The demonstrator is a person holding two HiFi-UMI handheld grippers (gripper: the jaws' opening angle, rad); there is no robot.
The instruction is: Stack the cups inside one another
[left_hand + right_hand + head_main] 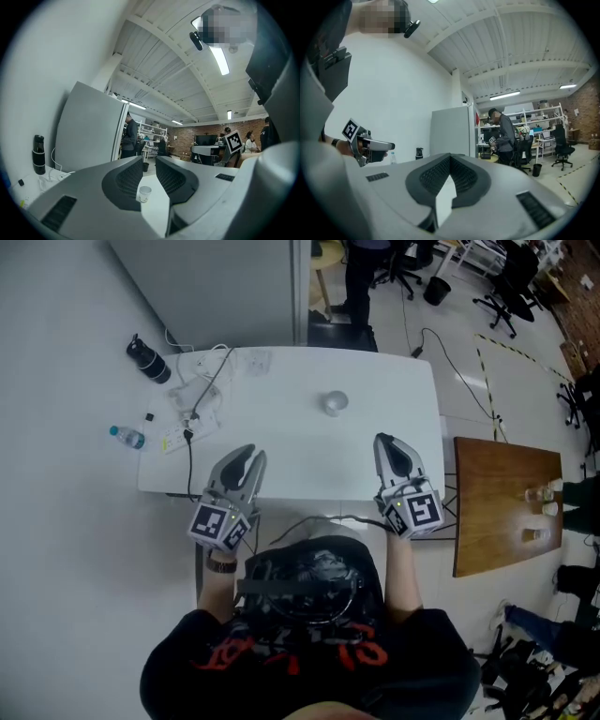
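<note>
A white paper cup (pixel 335 403) stands upright by itself toward the far middle of the white table (pixel 281 432). Whether other cups sit inside it I cannot tell. My left gripper (pixel 251 455) hovers at the near left of the table, pointing level at the cup, its jaws a narrow gap apart with nothing between them. In the left gripper view the cup (pixel 145 193) shows far off through the gap of the left gripper (pixel 149 160). My right gripper (pixel 386 441) is held at the near right, shut and empty; the right gripper view shows the right gripper (pixel 450 157) with its tips meeting.
On the table's far left corner lie a black bottle (pixel 148 359), a water bottle (pixel 126 436), a power strip (pixel 178 438) and cables. A wooden table (pixel 506 507) with small cups stands to the right. A person (pixel 361 277) stands beyond the far edge.
</note>
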